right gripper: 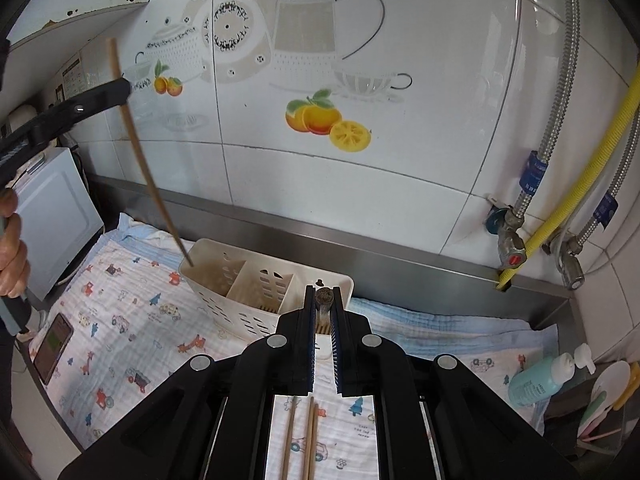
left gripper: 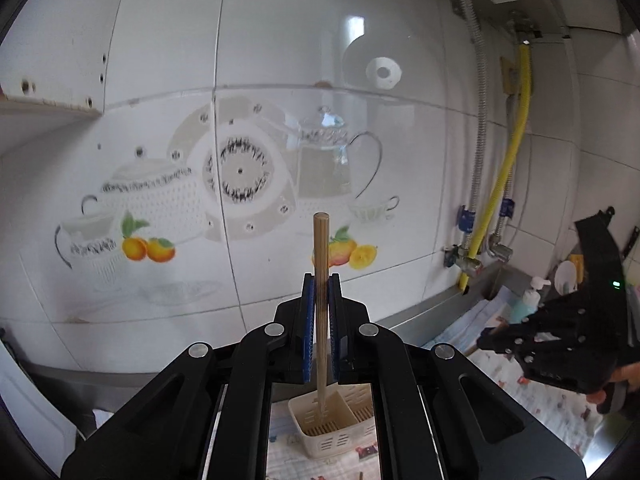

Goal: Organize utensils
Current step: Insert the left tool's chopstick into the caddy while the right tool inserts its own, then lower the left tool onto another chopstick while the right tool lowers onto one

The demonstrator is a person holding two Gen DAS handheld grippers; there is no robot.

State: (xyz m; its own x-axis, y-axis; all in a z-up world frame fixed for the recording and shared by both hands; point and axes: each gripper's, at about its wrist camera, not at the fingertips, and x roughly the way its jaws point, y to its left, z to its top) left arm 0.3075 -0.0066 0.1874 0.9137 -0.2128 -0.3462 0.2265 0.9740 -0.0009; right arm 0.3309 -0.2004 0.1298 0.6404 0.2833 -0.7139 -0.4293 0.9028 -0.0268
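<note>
Right wrist view: left tool (right gripper: 120, 88), upper left, clamps a chopstick (right gripper: 148, 176) steeply, tip inside the holder (right gripper: 240, 280) at centre, aligned for dropping. Right tool (right gripper: 323, 300) clamps another chopstick (right gripper: 324, 295) end-on; more chopsticks (right gripper: 308, 436) lie on the desk.

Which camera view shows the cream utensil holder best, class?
The right wrist view: the utensil holder shows its rim, divider and slotted walls, with the chopstick tip entering. The left wrist view shows only part of it, framed beneath the left tool.

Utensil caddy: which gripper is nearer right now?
Left. The left gripper holds a chopstick whose tip dips into the caddy; the right gripper sits beside its rim.
</note>
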